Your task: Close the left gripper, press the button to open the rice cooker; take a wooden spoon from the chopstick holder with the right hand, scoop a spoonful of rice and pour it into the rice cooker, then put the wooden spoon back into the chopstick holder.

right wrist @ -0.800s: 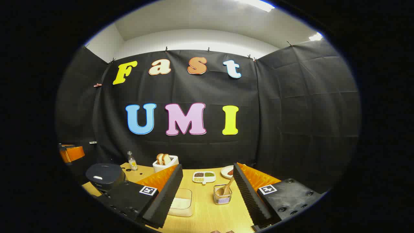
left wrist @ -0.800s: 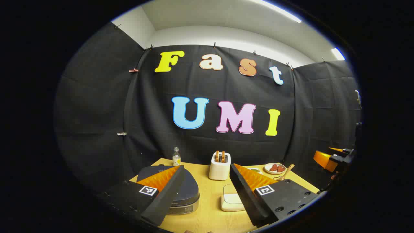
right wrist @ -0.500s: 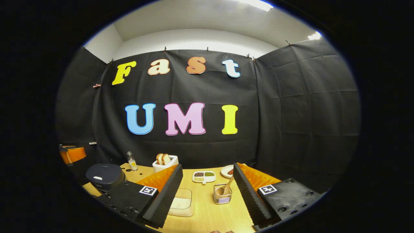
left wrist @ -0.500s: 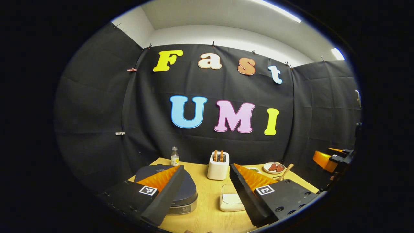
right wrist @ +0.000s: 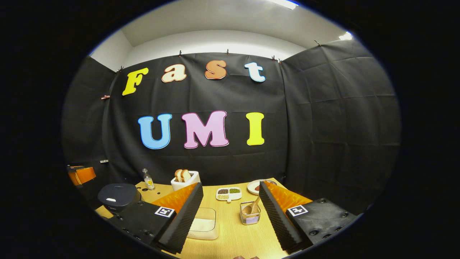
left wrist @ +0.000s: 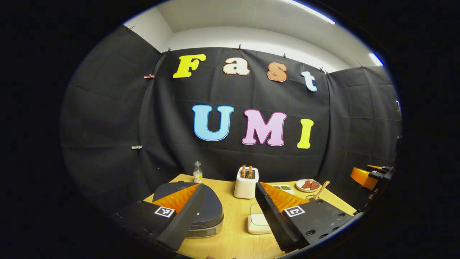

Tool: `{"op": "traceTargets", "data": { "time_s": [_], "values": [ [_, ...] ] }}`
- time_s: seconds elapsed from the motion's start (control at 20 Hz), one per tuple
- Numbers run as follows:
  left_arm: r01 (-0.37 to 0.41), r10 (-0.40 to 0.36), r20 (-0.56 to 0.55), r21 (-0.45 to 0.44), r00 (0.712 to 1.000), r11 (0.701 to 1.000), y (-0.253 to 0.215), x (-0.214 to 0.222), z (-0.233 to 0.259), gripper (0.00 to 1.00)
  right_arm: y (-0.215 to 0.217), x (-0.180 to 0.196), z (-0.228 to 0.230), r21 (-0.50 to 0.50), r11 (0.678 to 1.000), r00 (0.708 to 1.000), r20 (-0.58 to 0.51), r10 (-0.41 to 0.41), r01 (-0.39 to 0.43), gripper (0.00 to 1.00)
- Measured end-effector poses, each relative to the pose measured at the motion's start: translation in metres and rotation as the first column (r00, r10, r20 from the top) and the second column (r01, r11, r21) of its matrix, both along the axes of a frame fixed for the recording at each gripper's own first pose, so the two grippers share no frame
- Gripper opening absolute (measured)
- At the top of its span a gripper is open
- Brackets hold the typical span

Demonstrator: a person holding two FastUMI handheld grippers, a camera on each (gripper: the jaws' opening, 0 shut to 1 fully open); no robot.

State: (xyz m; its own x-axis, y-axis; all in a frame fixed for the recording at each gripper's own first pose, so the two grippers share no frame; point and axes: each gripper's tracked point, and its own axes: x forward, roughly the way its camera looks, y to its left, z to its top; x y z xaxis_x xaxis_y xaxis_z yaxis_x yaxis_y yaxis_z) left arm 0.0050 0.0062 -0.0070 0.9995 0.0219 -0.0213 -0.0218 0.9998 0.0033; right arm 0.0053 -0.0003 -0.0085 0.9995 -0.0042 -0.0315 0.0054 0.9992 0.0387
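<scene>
My left claw [left wrist: 230, 201] is spread wide, nothing between the fingers, held above the near edge of the table [left wrist: 230, 244]. My right claw [right wrist: 230, 203] is also spread wide and empty, above the near edge too.

Left gripper view: the rice cooker [left wrist: 205, 212] sits just beyond my left finger, dark lid shut, partly hidden by that finger. Between my fingers lies a white container [left wrist: 257, 223] on the table. Past it stands a white toaster [left wrist: 246, 181] with bread slices in the slots. A small bottle [left wrist: 197, 172] stands at the far left, by the cloth wall. Far right is a plate [left wrist: 307, 185] with reddish food, and a wooden spoon [left wrist: 320, 190] handle poking up near it. My other claw [left wrist: 370, 176] shows at the right rim.

Right gripper view: the holder [right wrist: 250, 216] sits between my fingers, nearer the right one, spoon upright and leaning inside it. The white container with rice is beside my left finger. A divided dish [right wrist: 229, 193] lies farther back. The cooker is far left.
</scene>
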Motion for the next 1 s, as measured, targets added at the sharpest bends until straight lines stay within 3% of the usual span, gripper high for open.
{"op": "traceTargets", "data": {
  "time_s": [0.35,0.85,0.9,1.0],
  "values": [
    [0.004,-0.004,-0.006,-0.002,1.0,1.0,-0.001,-0.001,-0.001,0.95,0.001,0.001,0.003,0.009,1.0,1.0,0.007,0.008,-0.008,0.98],
    [-0.058,0.058,-0.064,0.004,0.996,0.998,0.028,0.012,-0.001,0.94,0.002,0.019,0.004,0.0,0.999,0.999,-0.009,0.044,-0.044,0.98],
    [-0.054,0.054,-0.085,-0.002,0.995,0.999,0.03,0.014,-0.004,0.93,0.001,0.023,0.004,0.0,0.999,0.999,-0.014,0.048,-0.048,0.98],
    [-0.054,0.053,-0.122,-0.005,0.991,0.999,0.039,0.02,-0.009,0.81,-0.001,0.033,0.005,0.002,0.999,0.998,-0.022,0.053,-0.053,0.98]
  ]
}}
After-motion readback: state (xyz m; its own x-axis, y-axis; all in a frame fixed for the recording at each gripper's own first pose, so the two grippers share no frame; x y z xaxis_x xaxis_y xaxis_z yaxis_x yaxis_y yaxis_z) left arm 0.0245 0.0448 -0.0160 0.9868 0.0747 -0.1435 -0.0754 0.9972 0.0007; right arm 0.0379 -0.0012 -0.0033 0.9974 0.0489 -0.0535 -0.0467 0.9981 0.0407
